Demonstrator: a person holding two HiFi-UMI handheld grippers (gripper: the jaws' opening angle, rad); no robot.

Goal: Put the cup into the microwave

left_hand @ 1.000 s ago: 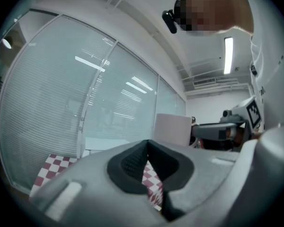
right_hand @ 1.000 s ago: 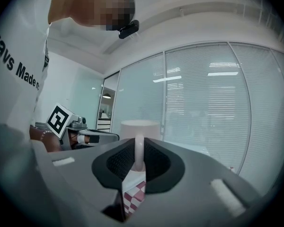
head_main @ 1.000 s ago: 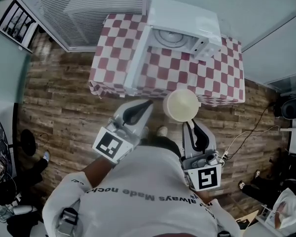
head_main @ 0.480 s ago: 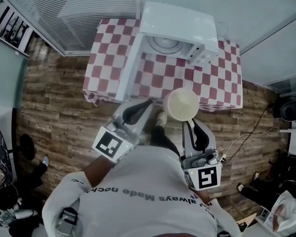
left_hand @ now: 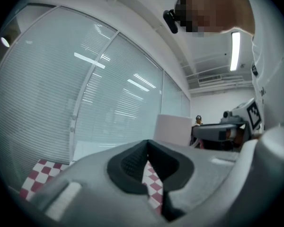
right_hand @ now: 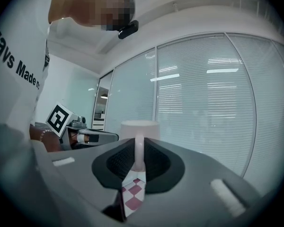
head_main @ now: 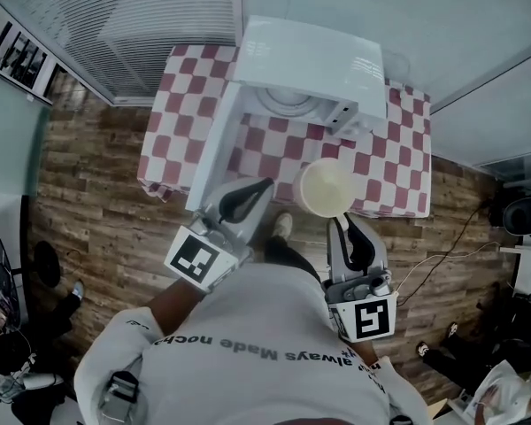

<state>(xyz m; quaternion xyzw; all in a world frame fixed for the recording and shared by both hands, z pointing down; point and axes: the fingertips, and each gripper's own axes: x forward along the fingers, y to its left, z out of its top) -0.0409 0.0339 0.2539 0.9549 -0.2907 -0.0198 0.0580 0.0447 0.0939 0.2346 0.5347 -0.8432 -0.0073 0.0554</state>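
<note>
Transport step: right gripper (head_main: 342, 227) fingers grasp the cup (head_main: 327, 189) by its handle, above the near edge of the counter (head_main: 394, 149). Left gripper (head_main: 244, 204) fingers clenched, empty. Next move likely: carry the cup far, level, into the open microwave (head_main: 311, 60).

I see wood-plank floor (head_main: 97, 211) all round the checkered bench (head_main: 173, 122), blind-covered glass walls (head_main: 133, 20) behind it, and a ceiling strip light (left_hand: 235, 51) above.

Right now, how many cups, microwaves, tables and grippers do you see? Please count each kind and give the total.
Cup: 1
Microwave: 1
Table: 1
Grippers: 2, the left gripper and the right gripper
Total: 5
</note>
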